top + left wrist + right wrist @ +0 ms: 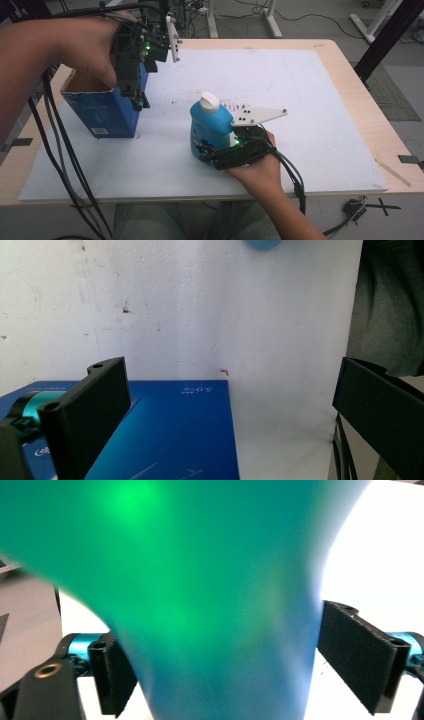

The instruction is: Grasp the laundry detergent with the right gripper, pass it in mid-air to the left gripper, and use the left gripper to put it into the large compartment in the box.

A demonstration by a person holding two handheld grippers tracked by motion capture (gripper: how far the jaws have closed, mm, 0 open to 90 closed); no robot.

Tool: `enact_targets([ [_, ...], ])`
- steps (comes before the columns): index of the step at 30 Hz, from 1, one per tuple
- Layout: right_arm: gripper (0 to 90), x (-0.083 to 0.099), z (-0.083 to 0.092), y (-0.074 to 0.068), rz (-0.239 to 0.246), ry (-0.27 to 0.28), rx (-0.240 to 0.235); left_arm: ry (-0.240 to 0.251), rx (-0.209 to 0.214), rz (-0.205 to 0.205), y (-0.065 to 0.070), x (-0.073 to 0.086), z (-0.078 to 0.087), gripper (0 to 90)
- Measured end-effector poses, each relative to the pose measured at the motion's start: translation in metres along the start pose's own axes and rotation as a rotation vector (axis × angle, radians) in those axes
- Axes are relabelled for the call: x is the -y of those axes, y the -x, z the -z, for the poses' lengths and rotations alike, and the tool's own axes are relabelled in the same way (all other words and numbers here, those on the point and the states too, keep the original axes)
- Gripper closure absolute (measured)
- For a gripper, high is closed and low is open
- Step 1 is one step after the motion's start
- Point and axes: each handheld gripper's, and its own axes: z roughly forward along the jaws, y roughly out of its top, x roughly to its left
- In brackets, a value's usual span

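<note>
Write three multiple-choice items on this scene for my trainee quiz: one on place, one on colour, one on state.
1. Where does the open blue cardboard box stand?
A. table's left part
B. right edge
C. on the floor

2. What colour is the cap of the blue plastic bottle?
A. red
B. white
C. black

3. How are the left gripper's jaws?
A. shut on the box
B. shut on the bottle
C. open

Answers: 1 A, the high view shows it at the left; 2 B, the cap looks white; 3 C, a wide gap parts them.
</note>
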Motion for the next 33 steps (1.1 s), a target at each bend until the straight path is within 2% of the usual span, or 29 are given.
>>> enact_targets([
  [3,16.8,0.0015,-0.0003,0.0004,0.002,0.003,0.0,-0.004,0.0,-0.001,-0.0004,-0.0001,-0.0005,1.8],
  [5,22.8,0.0015,-0.0002,-0.0001,0.008,0.011,-0.01,-0.003,-0.001,-0.002,-0.0007,-0.0004,-0.0008,1.8],
  [9,25.3,0.0008,-0.0014,-0.0012,0.016,0.022,-0.02,-0.003,-0.001,-0.002,-0.0005,-0.0012,-0.0008,1.8],
  [33,35.8,-0.0005,-0.0026,-0.0027,0.047,0.053,-0.03,-0.003,0.0,-0.002,-0.0012,-0.0016,-0.0019,1.8],
])
